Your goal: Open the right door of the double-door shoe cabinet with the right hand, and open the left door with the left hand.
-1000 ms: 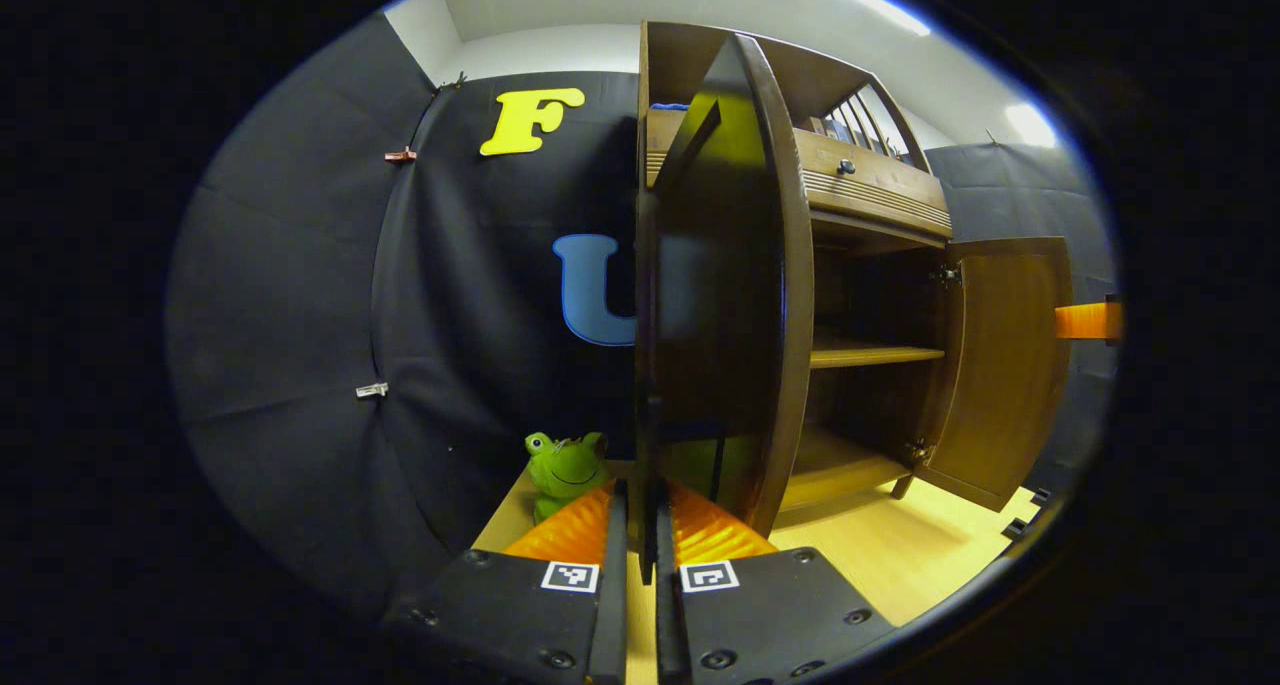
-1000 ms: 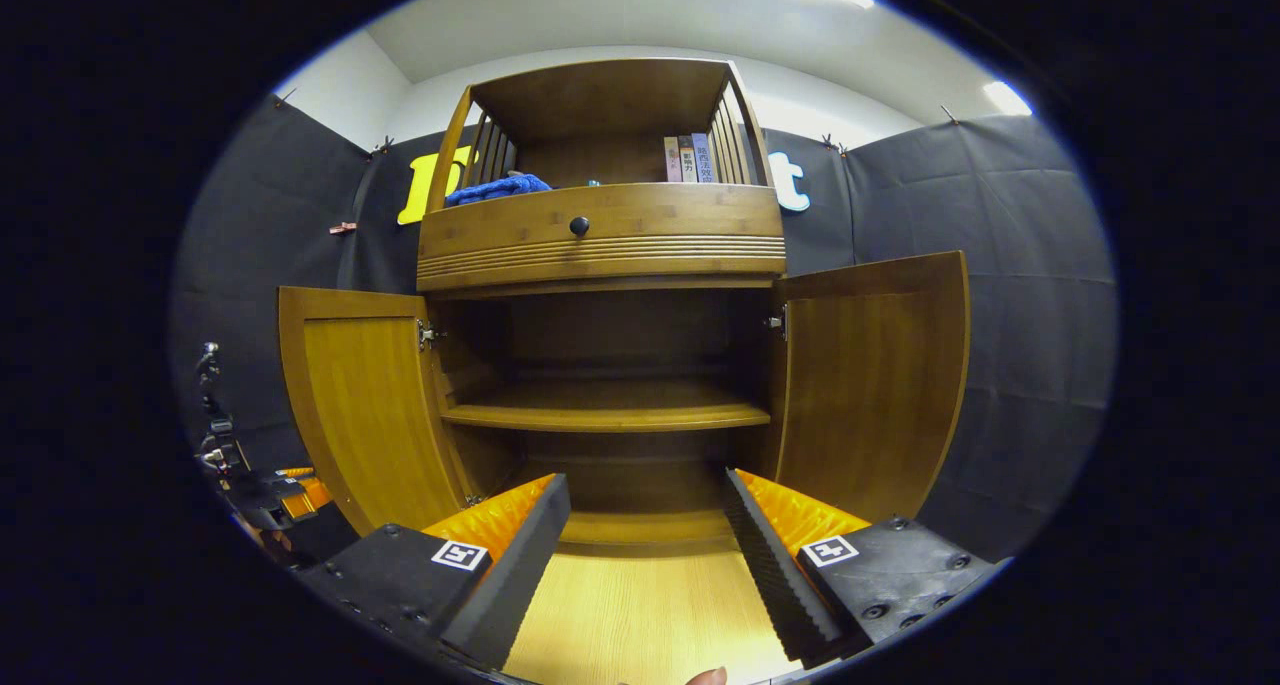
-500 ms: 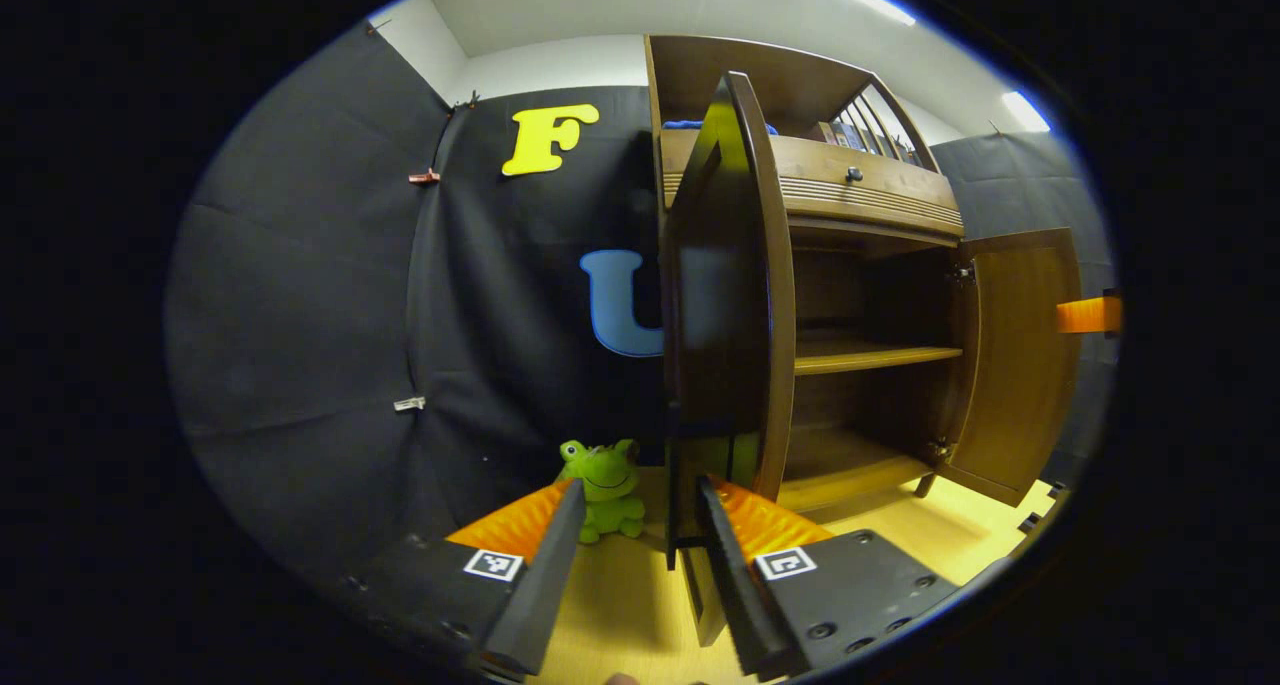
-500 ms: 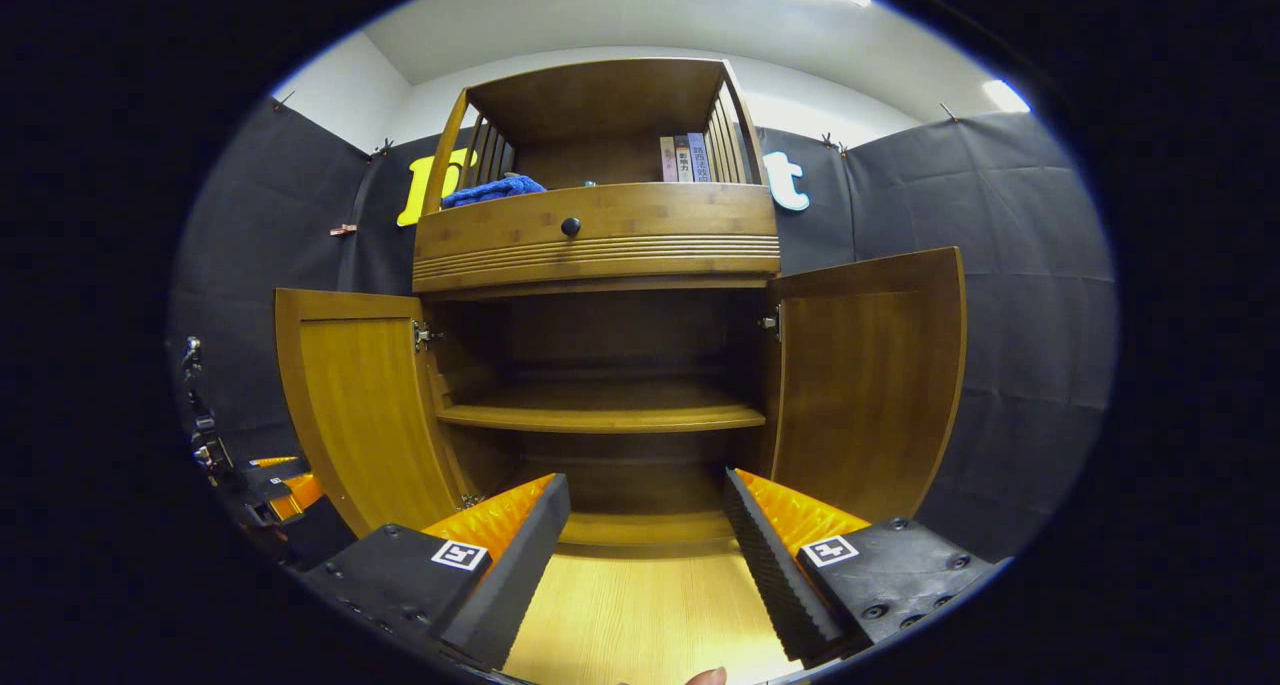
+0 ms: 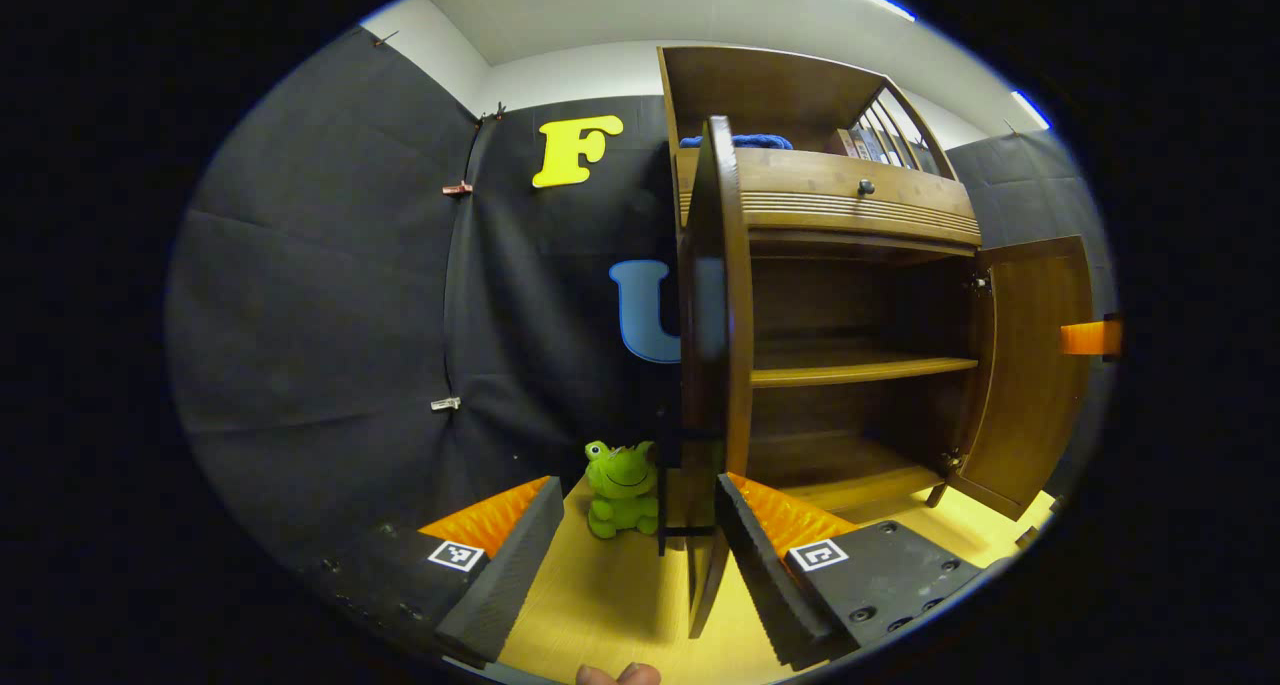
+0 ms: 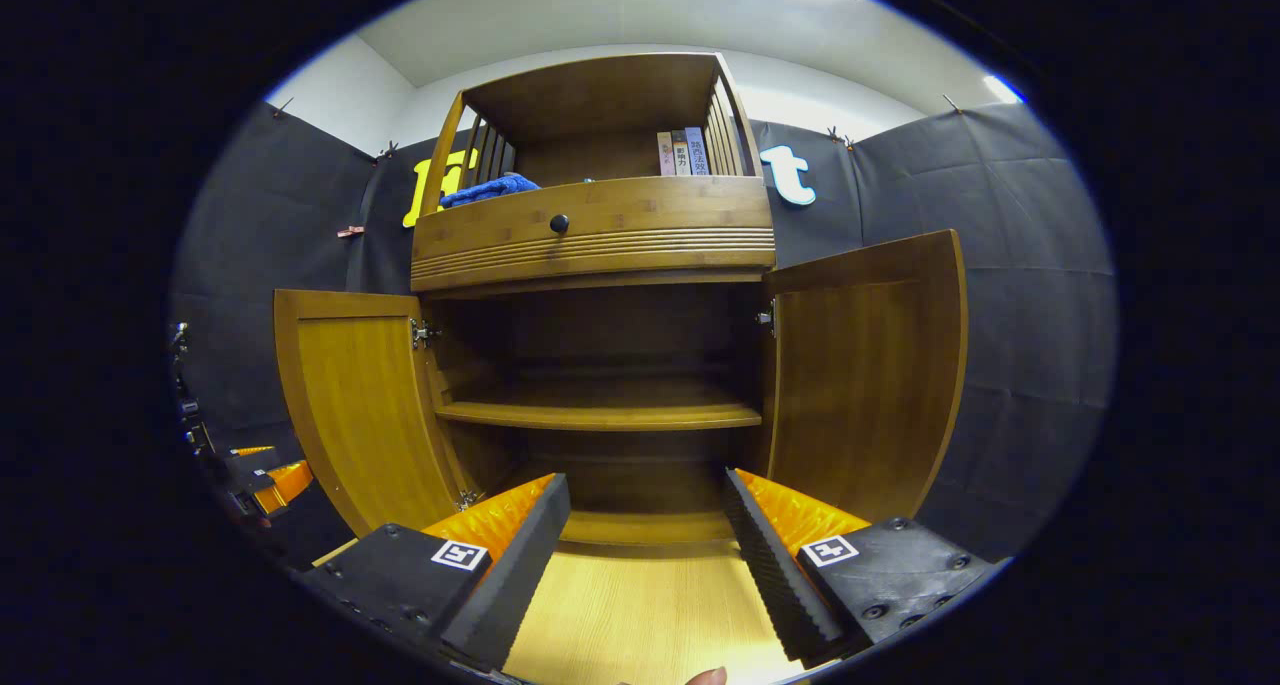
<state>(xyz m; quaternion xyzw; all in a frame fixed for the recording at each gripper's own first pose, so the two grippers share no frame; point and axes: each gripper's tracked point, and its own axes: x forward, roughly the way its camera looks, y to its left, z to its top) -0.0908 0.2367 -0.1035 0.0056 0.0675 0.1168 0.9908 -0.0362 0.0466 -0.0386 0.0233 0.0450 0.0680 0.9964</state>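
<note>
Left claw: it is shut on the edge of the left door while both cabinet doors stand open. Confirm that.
Not quite. The left claw is open, its fingers spread apart, with the left door edge standing free between them, as the left gripper view shows. The rest holds: the left door and the right door both stand open in the right gripper view.

frog (image 5: 622,485) partly behind left door (image 5: 712,365), left gripper (image 6: 255,480) cut off at edge, books (image 6: 680,152) too small to tell apart

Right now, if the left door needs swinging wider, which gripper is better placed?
Left. The left gripper is open right at the left door edge; the right gripper faces the cabinet's middle, farther off.
</note>
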